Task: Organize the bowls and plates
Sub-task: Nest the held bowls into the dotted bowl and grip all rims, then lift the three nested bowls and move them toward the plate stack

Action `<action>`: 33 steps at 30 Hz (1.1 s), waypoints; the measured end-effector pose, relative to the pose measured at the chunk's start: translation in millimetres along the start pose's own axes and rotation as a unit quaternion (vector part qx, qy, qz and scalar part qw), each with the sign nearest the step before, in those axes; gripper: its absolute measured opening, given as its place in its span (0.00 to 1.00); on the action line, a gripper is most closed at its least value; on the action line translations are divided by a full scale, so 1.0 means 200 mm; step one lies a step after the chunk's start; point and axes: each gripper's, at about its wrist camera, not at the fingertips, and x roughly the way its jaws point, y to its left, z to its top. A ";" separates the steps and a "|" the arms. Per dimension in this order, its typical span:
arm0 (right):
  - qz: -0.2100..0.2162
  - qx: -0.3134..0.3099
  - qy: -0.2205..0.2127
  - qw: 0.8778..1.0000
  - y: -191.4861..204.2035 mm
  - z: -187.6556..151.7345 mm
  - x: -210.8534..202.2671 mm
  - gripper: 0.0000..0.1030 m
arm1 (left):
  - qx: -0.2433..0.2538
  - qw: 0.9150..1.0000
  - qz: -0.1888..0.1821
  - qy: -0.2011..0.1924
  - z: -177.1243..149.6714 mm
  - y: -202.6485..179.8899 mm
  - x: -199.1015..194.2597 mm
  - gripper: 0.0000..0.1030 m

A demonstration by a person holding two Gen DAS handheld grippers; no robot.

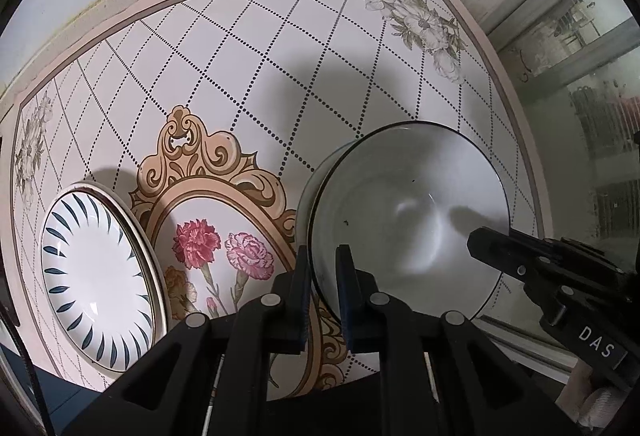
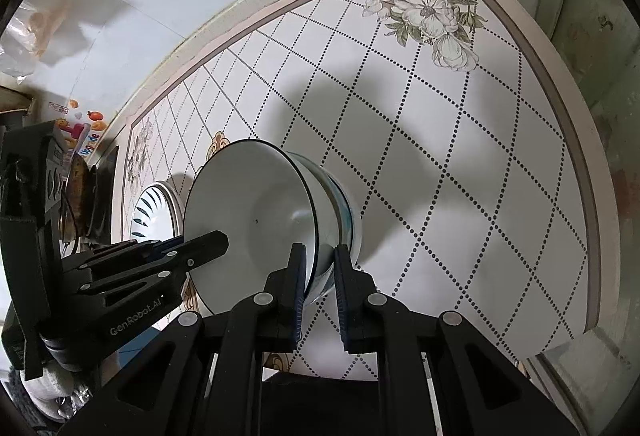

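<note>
Tiled with a dotted lattice and flower prints, the surface (image 1: pixel 248 84) runs into a corner by a pale wall. One bowl (image 1: pixel 404 212) is carried tilted above it by both hands. Left tongs (image 1: pixel 323 292) pinch its rim at the 7 o'clock edge; right tongs (image 2: pixel 320 290) pinch the opposite rim, one finger inside, one outside. Judgement: two opposed grips share the load and stop the glazed wall from swinging. At 9 o'clock of the bowl, a leaf-patterned plate (image 1: pixel 96 276) lies flat, well apart, probably the sorting spot for plates.
</note>
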 end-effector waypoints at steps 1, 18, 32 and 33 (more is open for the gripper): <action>0.000 0.000 0.001 1.000 0.00 0.00 0.00 0.15 | 0.000 1.000 0.001 0.001 0.00 0.00 0.01 0.10; -0.022 -0.006 0.023 0.999 0.04 0.02 0.06 0.16 | 0.009 1.000 0.021 0.006 0.01 0.02 0.04 0.11; -0.067 -0.029 0.001 0.997 0.15 -0.07 -0.13 0.35 | 0.020 0.999 0.017 -0.035 -0.08 0.05 -0.28 0.14; -0.068 -0.032 -0.005 0.997 0.16 -0.09 -0.16 0.44 | 0.021 0.999 0.014 -0.042 -0.10 0.05 -0.33 0.15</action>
